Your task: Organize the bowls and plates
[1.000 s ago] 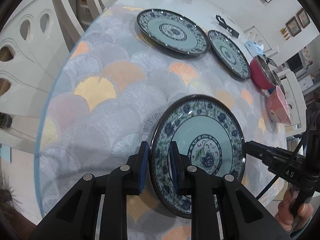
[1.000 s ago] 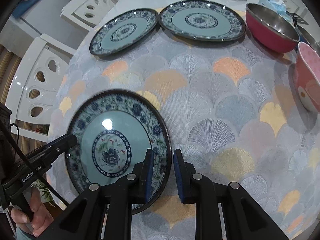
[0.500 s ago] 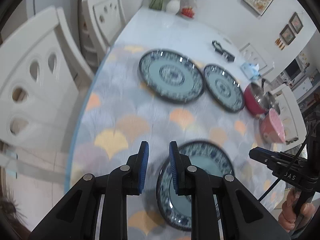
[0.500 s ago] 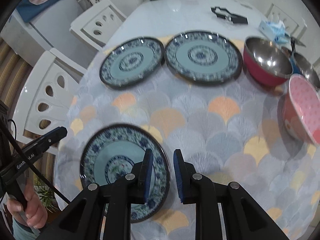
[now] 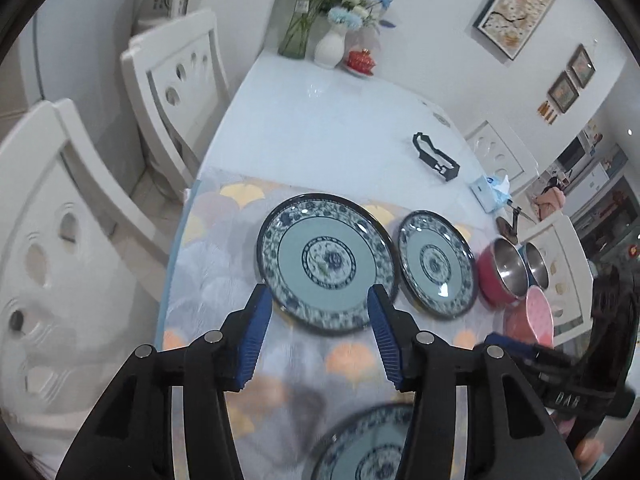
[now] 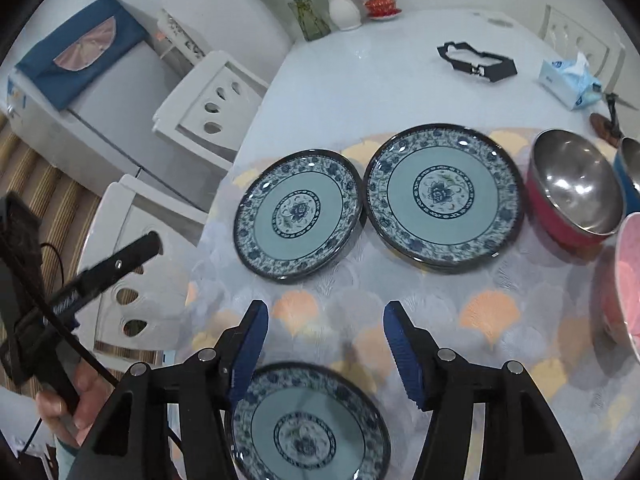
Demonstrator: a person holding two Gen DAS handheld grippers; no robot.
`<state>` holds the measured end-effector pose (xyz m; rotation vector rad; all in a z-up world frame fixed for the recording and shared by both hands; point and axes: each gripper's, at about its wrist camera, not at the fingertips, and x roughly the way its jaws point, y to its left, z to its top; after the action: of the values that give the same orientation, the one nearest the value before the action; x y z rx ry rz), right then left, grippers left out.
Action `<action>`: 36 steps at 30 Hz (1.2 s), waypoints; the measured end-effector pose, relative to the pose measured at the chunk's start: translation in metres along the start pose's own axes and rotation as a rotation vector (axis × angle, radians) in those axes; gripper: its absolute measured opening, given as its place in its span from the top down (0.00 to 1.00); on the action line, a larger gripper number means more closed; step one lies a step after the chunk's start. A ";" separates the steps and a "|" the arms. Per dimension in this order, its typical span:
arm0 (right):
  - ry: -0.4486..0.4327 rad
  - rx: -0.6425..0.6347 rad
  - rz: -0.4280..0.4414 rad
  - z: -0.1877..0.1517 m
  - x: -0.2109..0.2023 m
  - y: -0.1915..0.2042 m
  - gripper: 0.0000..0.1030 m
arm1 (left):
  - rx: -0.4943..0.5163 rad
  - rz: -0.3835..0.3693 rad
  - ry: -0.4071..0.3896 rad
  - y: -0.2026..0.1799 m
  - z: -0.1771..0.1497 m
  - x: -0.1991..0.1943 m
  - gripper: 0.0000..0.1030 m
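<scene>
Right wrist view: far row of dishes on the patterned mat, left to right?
Smaller blue floral plate with teal centre → larger blue floral plate with teal centre → red bowl with steel inside → blue bowl with steel inside, cut by the edge.

**Black grippers, blue pads, silver pins**

From my left wrist camera I see the left gripper [image 5: 320, 328]: two angular black plastic fingers, each tipped with a ribbed blue pad [image 5: 253, 340]. Round silver pins sit at the linkage joints, two on each side, and a pale metal strip shows along each inner edge.

My right gripper [image 6: 326, 346] is built the same: black arms, ribbed blue pads [image 6: 402, 354], silver pins.

Seen from the right camera, the left unit's black finger carries white lettering too blurred to read, and a thin black cable [image 6: 86, 354] trails past the hand [image 6: 72, 402] gripping its handle.
</scene>
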<state>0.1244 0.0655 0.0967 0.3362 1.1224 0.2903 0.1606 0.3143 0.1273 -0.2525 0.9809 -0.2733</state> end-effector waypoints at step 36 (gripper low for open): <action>0.135 0.010 -0.044 0.045 0.128 -0.003 0.83 | 0.010 -0.058 0.179 0.054 0.046 0.140 0.79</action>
<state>0.2173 0.1073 0.0074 0.3039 1.2623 0.2721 0.2797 0.3218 0.0251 -0.2504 1.1501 -0.3585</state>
